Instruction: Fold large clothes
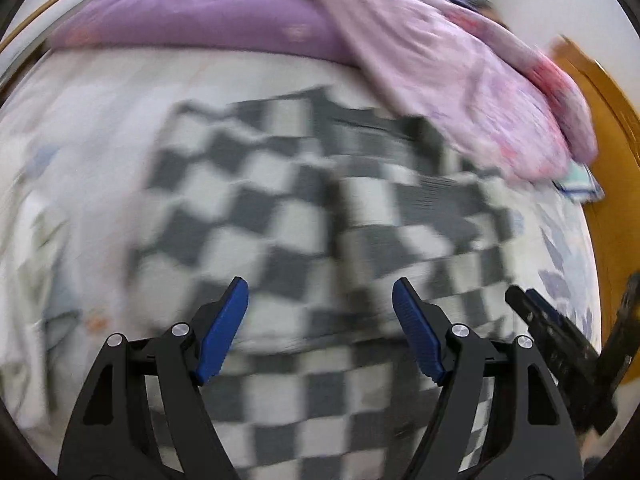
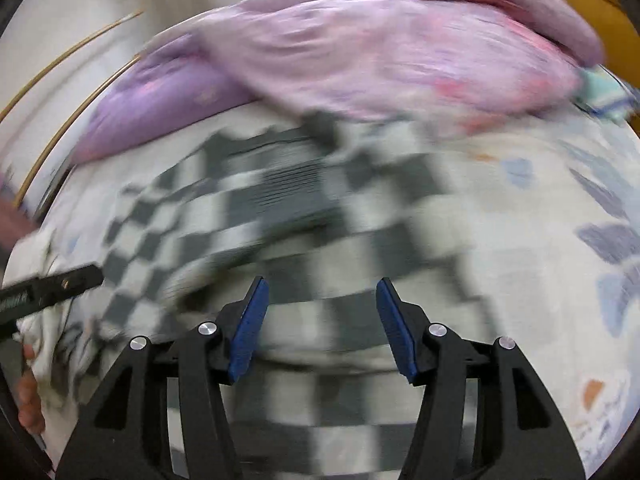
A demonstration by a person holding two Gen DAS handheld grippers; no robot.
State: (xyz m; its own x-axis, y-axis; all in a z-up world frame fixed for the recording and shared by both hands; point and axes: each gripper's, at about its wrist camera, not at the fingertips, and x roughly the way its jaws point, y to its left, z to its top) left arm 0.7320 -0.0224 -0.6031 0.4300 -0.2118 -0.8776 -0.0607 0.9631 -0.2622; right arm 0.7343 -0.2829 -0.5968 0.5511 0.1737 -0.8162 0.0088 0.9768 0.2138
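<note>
1. Checkered garment [image 1: 288, 208], left wrist view: grey-and-white checked cloth lies spread on the pale printed bedsheet [image 1: 80, 128], directly ahead of and beneath the fingers. The picture is smeared by motion, so edges and folds cannot be read exactly.
2. Left gripper [image 1: 320, 320]: blue pads [image 1: 222, 330] stand spread apart with nothing between them; the cloth shows through the gap, and contact with it cannot be told. Beyond the fingertips, a purple pillow [image 1: 192, 20] and a pink patterned quilt [image 1: 460, 80] lie past the garment's far edge. The right gripper's black frame shows just outside the right-hand finger.
3. Right wrist view: the same checkered garment [image 2: 304, 208] fills the area ahead of the fingers and passes under them.
4. Right gripper [image 2: 320, 320]: pads [image 2: 248, 328] spread, holding nothing. Off the left-hand finger, the other tool's black finger crosses bunched cloth.
5. Judgement: the step in hand appears to be a reach between grasps. The next move calls for lowering both grippers onto matching garment edges and closing on them.
</note>
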